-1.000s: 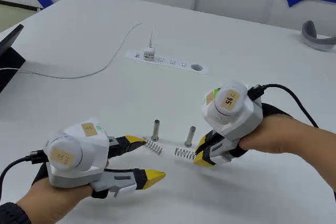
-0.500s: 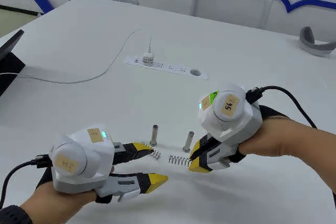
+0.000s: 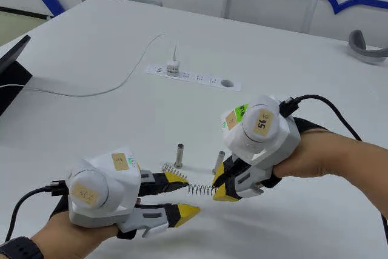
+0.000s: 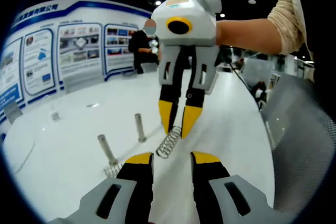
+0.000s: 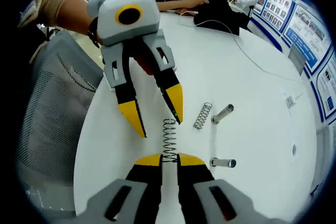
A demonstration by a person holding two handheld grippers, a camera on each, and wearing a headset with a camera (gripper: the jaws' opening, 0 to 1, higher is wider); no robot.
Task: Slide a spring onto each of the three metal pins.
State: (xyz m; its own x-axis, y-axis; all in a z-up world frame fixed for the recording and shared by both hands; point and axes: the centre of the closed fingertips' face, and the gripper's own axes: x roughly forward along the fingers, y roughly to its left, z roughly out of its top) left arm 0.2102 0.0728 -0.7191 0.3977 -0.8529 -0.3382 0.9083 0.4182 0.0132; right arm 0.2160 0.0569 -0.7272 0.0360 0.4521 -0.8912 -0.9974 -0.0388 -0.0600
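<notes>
**Q:** Change in the last second?

**A:** The left gripper point(image 3: 188, 194), jaws apart, has advanced to the spring point(image 3: 200, 189) clamped in the right gripper point(image 3: 219, 188) jaws, near the pins point(image 3: 179, 154). No pin loaded yet; regrip probable.

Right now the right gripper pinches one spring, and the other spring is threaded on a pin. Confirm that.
One detail is wrong. The right gripper does pinch one spring, but the other spring is not threaded on a pin. It lies loose on the table beside a pin, as the right gripper view shows.
</notes>
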